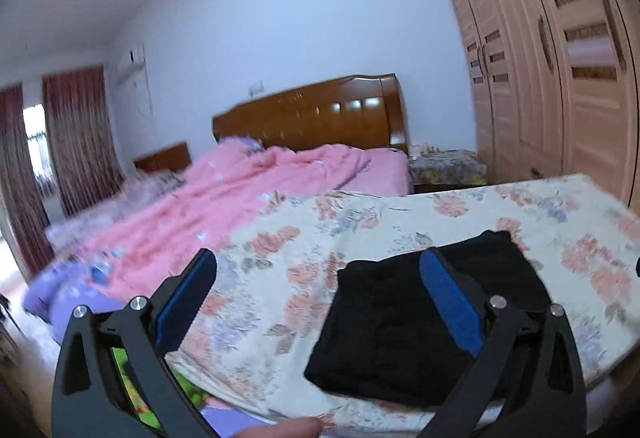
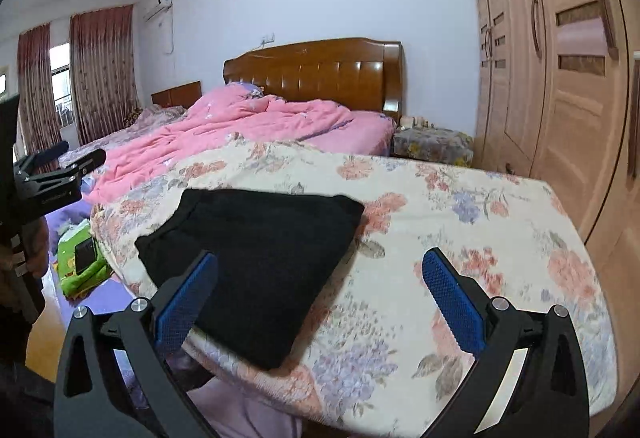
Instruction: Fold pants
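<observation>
The black pants (image 2: 256, 262) lie folded into a compact rectangle on the floral-covered surface (image 2: 460, 198). They also show in the left wrist view (image 1: 400, 322). My right gripper (image 2: 320, 294) is open and empty, above the front edge, with its left finger over the pants' near corner. My left gripper (image 1: 318, 286) is open and empty, raised above the surface, with its right finger in front of the pants. The left gripper also shows at the far left of the right wrist view (image 2: 60, 166), off the surface's left side.
A bed with a pink quilt (image 2: 240, 122) and wooden headboard (image 2: 320, 74) stands behind. A tall wardrobe (image 2: 560, 78) lines the right side. A green item (image 2: 80, 262) lies on the floor at left. A small covered stand (image 2: 432, 144) sits beside the bed.
</observation>
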The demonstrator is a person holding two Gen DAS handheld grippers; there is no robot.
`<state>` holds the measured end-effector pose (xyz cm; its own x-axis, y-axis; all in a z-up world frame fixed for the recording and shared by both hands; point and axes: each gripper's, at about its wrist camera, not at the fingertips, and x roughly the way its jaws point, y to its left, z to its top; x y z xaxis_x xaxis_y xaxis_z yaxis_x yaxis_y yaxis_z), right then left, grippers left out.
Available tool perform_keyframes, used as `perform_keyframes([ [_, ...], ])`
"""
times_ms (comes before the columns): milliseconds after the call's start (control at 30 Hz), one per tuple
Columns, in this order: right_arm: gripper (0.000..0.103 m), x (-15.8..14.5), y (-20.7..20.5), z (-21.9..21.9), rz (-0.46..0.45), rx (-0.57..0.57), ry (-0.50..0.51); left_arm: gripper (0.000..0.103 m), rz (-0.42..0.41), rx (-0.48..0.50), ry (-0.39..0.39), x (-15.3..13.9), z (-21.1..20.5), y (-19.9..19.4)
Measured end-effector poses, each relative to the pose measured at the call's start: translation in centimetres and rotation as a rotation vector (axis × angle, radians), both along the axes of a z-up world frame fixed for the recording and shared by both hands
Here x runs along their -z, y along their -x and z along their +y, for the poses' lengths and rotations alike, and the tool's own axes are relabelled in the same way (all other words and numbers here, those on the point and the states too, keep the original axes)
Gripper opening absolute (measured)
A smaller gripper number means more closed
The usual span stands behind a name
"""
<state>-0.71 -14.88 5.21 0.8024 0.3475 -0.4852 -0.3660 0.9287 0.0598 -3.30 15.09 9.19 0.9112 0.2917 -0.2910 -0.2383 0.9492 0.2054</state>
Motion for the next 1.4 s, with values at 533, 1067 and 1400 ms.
perform_keyframes([
  [533,0.098,6.2,4.8,2.7,-0.023,-0.046,0.214,0.102,0.289,0.103,0.122,10.0,-5.3,1.5],
  [1067,0.098,5.9,4.8,2.1,-0.035,-0.01,0.187,0.102,0.28,0.118,0.133,9.9,-5.6,1.4],
  [1400,0.098,5.9,4.8,2.0,-0.035,-0.009,0.187,0.102,0.28,0.117,0.132,9.9,-5.6,1.4],
])
